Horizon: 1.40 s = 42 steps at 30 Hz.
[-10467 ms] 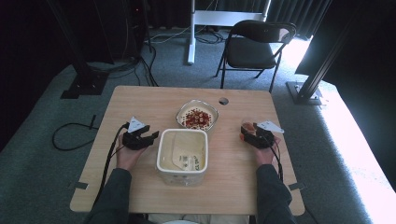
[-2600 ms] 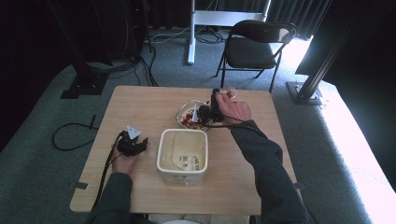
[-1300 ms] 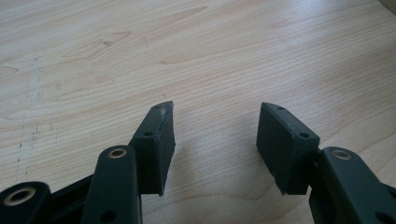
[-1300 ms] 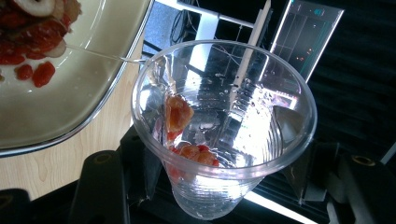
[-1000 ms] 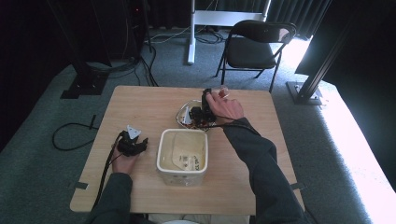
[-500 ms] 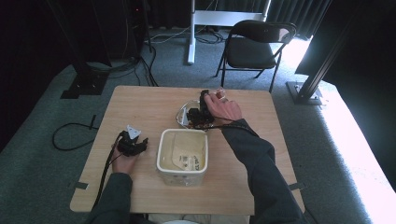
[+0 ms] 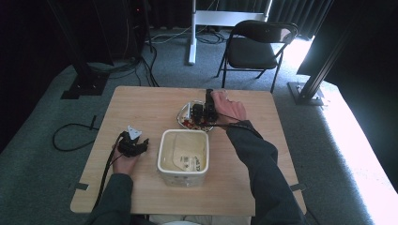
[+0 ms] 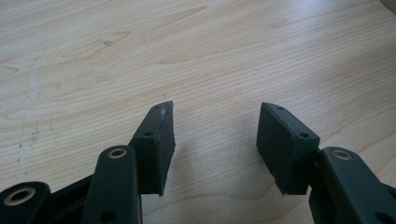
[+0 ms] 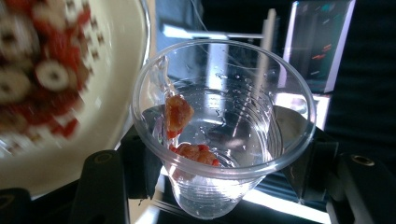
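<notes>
Up at the bowl (image 7: 184,114), the right tool (image 7: 202,112) pinches a clear plastic cup (image 9: 224,126) holding red bits; the left tool (image 8: 212,140) rests spread apart on the wooden surface (image 7: 141,108), beside the white container (image 7: 183,157).

Counts — one wooden table (image 7: 141,105), one white square tub (image 7: 183,157), one bowl (image 7: 184,112) of red and white pieces, too many and too blurred to count. One clear plastic cup (image 9: 224,126), two red pieces (image 9: 177,114) stuck inside it. Two grippers — left gripper (image 7: 133,145), right gripper (image 7: 202,111), two black jaws each. One folding chair (image 7: 256,47) past table.
</notes>
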Tool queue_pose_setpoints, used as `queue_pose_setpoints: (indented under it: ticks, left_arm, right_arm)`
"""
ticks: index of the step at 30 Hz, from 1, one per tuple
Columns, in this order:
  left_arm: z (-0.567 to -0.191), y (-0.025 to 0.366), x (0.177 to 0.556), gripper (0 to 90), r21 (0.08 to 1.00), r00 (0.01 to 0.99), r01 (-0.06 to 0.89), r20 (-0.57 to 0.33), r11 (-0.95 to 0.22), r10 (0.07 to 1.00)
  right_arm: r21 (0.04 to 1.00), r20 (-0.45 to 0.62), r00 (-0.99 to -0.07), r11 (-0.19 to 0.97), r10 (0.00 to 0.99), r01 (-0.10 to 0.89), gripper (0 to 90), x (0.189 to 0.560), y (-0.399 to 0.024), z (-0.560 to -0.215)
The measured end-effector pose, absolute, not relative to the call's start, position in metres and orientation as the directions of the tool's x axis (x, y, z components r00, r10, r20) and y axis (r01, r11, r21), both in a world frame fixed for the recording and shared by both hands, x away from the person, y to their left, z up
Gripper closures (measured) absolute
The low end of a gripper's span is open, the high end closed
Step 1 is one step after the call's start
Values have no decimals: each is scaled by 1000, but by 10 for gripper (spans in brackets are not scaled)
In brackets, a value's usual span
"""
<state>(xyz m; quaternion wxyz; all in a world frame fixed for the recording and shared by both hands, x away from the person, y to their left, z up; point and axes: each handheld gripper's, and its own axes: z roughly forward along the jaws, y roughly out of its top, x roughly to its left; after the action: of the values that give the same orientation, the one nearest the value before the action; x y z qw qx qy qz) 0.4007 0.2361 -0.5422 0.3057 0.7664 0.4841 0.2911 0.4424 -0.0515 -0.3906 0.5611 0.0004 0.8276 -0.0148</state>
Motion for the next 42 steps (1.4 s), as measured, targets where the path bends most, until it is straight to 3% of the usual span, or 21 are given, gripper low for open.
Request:
queue_pose_setpoints:
  ticks: [2, 5, 6, 8, 9, 10, 12, 13, 14, 23, 42]
  left_arm:
    - [-542, 236, 401, 475, 751, 361, 564, 149, -343, 921]
    - [-542, 236, 401, 475, 752, 361, 563, 149, -342, 921]
    - [-542, 236, 401, 475, 752, 360, 564, 148, -341, 921]
    - [-542, 236, 401, 475, 752, 360, 563, 149, -342, 921]
    - [-542, 236, 401, 475, 753, 360, 562, 149, -342, 921]
    - [-542, 236, 401, 475, 753, 360, 563, 149, -342, 921]
    - [-542, 236, 401, 474, 753, 360, 563, 147, -340, 921]
    - [-542, 236, 401, 474, 752, 360, 563, 149, -342, 921]
    - [-542, 236, 401, 474, 753, 361, 561, 150, -343, 921]
    - [-542, 236, 401, 475, 753, 360, 562, 150, -343, 921]
    - [-542, 236, 401, 475, 749, 363, 563, 155, -350, 919]
  right_arm:
    - [12, -922, -387, 1000, 19, 21, 374, 443, -53, -389]
    - [203, -859, -476, 979, 191, 25, 372, 445, -61, -379]
    - [350, -782, -536, 936, 319, 46, 372, 449, -70, -373]
    - [471, -692, -586, 879, 423, 77, 371, 453, -80, -367]
    - [471, -692, -586, 879, 423, 77, 371, 453, -80, -367]
    - [567, -598, -626, 816, 501, 112, 371, 456, -90, -364]
    - [646, -499, -658, 748, 564, 151, 371, 459, -99, -361]
    - [646, -499, -658, 748, 564, 151, 371, 459, -99, -361]
    - [703, -416, -675, 686, 610, 187, 371, 463, -108, -359]
    - [780, -259, -681, 564, 685, 271, 371, 469, -129, -358]
    - [801, -244, -694, 544, 677, 250, 367, 455, -129, -352]
